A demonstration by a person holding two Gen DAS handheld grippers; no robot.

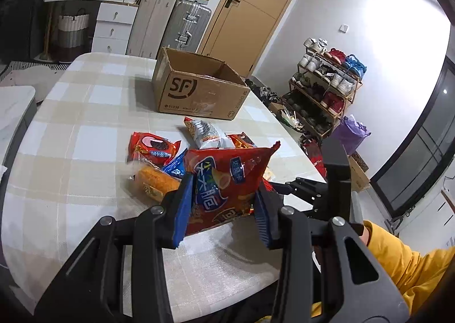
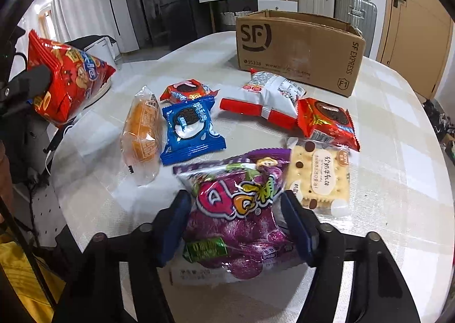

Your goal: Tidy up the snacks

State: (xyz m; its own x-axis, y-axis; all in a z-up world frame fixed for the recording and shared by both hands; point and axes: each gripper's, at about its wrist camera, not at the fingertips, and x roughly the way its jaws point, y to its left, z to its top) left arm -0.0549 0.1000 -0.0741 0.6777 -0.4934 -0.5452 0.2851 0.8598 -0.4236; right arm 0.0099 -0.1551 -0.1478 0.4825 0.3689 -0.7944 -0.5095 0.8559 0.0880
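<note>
My left gripper is shut on a red chip bag and holds it above the table; the bag also shows at the left of the right wrist view. My right gripper is closed around a purple gummy bag that lies on the table near the front edge. An open SF cardboard box stands at the far side, also in the left wrist view. Several snacks lie between: a blue Oreo pack, an orange cake, red Oreo packs, a white bag, a cracker pack.
The table has a checked cloth. Suitcases and white drawers stand behind the box by a wooden door. A shoe rack is off the table's right. My yellow sleeve is at the lower right.
</note>
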